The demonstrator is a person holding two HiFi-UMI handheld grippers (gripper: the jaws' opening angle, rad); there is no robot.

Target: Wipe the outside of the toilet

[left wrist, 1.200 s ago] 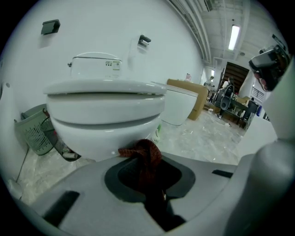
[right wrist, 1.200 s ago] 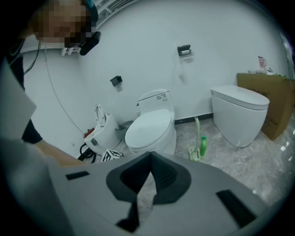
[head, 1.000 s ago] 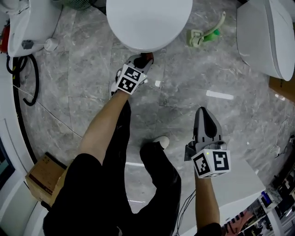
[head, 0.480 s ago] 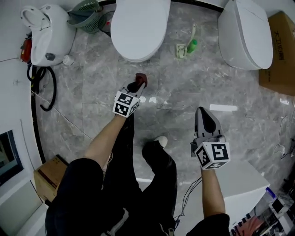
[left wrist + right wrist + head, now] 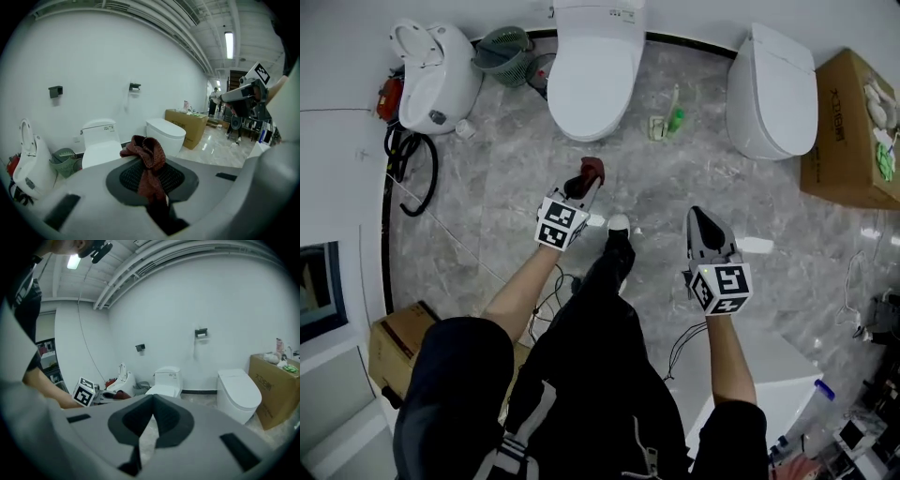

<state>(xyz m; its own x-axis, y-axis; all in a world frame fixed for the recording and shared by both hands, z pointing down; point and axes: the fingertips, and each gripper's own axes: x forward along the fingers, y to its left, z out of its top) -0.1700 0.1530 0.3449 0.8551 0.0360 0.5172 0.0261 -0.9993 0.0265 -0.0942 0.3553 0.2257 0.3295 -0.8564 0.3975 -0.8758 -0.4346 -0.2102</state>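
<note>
A white toilet (image 5: 594,67) with its lid down stands against the back wall; it also shows as the toilet (image 5: 100,145) and the toilet (image 5: 164,383) in the gripper views. My left gripper (image 5: 588,178) is shut on a dark red cloth (image 5: 593,171), held over the floor well in front of the bowl and apart from it. The cloth (image 5: 147,164) hangs bunched between the jaws. My right gripper (image 5: 703,225) is shut and empty, to the right at about the same depth.
A second toilet (image 5: 772,89) stands at right, a cardboard box (image 5: 848,127) beyond it. A third toilet (image 5: 437,73) with raised seat and a green basket (image 5: 504,54) are at left. A green-and-cream brush (image 5: 666,120) lies between the toilets. A black hose (image 5: 411,178) curls at left.
The view has pulled back from the toilet, so all three toilets and the wall now show. The left gripper with the cloth has come away from the bowl's front. The person's foot stepped forward.
</note>
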